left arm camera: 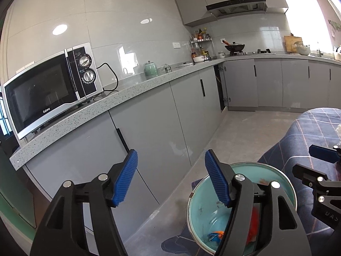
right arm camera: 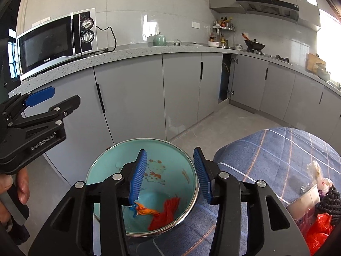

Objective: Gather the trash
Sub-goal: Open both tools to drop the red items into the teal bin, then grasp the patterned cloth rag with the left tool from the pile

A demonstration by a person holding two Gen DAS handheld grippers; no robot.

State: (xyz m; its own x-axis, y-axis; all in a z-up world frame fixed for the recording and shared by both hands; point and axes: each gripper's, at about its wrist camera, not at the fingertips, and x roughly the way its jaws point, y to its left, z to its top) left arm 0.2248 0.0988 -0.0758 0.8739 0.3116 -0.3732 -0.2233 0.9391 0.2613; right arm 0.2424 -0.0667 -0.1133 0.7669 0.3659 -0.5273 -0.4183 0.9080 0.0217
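Right wrist view puts my right gripper (right arm camera: 170,173) directly over the round teal metal-rimmed bin (right arm camera: 102,162), its blue ribbed pads spread apart and holding nothing. At the bottom of that bin lie a crumpled red wrapper (right arm camera: 168,212) and a small orange and blue wrapper (right arm camera: 142,210), so I judge one drop to be just finished. My left gripper (left arm camera: 170,178) is released too, empty, hanging beside the bin and facing the grey kitchen cabinets (left arm camera: 149,115). More trash waits on the blue checked tablecloth (right arm camera: 266,149) to my right: a red plastic bag (right arm camera: 319,230) and a white paper box (right arm camera: 304,200). Next I would swing the right gripper over there and close on one piece, taking care not to snag the cloth.
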